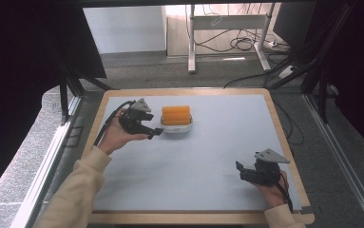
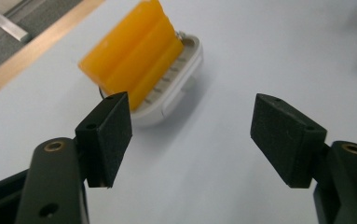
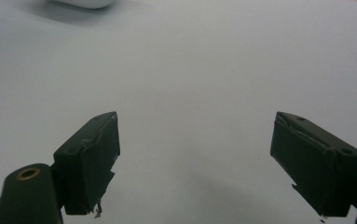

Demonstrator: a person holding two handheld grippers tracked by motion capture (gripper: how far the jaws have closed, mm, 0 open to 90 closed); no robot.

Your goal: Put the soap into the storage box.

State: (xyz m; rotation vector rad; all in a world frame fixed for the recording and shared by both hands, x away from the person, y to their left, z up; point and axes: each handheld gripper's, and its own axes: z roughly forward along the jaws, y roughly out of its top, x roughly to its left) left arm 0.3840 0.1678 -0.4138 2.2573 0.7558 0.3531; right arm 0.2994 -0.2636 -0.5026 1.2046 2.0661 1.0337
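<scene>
Left claw [image 1: 156, 132] sits upper left of the high view, jaws spread wide and empty, pointed at the white tray [image 1: 177, 127] just beside it. Orange block [image 1: 176, 115] rests in that tray; in my left gripper view it lies upper left [image 2: 134, 56], tray [image 2: 176, 88] beneath. My right claw [image 1: 239, 169], lower right, hovers over bare blue desk [image 1: 208, 156], jaws likewise apart.

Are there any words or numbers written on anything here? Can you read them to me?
No words or numbers can be read anywhere.
The orange block: plain, no writing.
The white holder under it: only small ridges, no label to read.
The left tool and right tool: plain black, no marks.
The table: blank.
</scene>
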